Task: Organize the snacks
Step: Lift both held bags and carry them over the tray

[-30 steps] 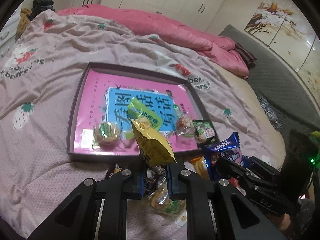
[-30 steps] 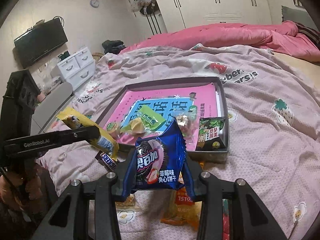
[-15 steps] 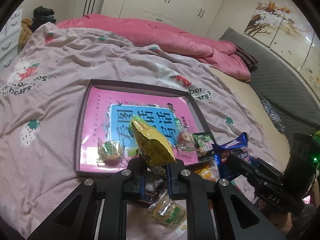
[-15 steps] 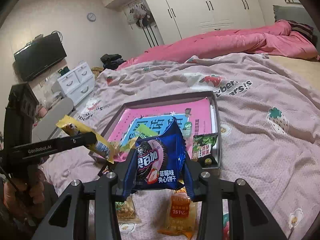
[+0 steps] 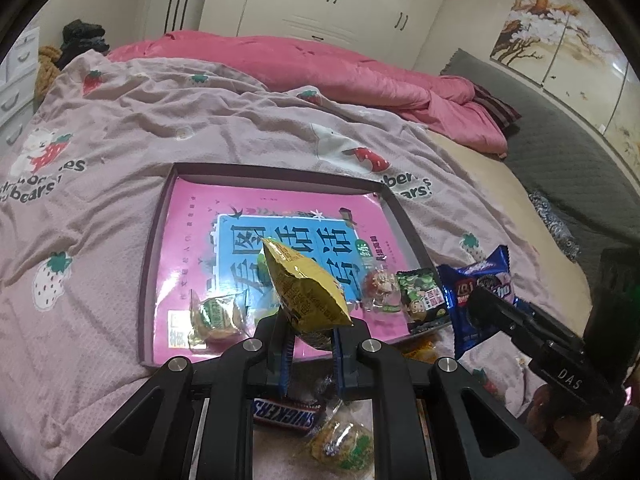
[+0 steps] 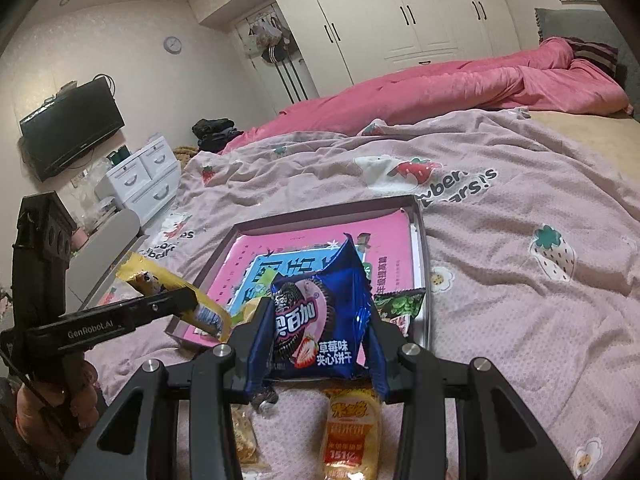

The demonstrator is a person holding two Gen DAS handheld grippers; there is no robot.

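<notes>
Pink strawberry bedding carried the shallow tray (image 5: 154, 256). Since a second earlier both tools had lifted slightly: the left tool (image 5: 308, 334) clenched the yellow packet (image 5: 306, 292) over the tray's near edge, the right tool (image 6: 316, 340) gripped the blue biscuit pack (image 6: 316, 320) just beside it, both ready for placing.

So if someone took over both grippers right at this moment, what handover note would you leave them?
Left gripper: shut on the yellow snack packet, held above the near edge of the tray.
Right gripper: shut on the blue cookie packet, also raised near the tray's front edge.
Done: a green-wrapped pastry, a small wrapped sweet and a green snack bag already lie in the tray.
Left: set both held packets in the tray, then collect the Snickers bar, the orange packet and other wrapped pastries on the blanket.
</notes>
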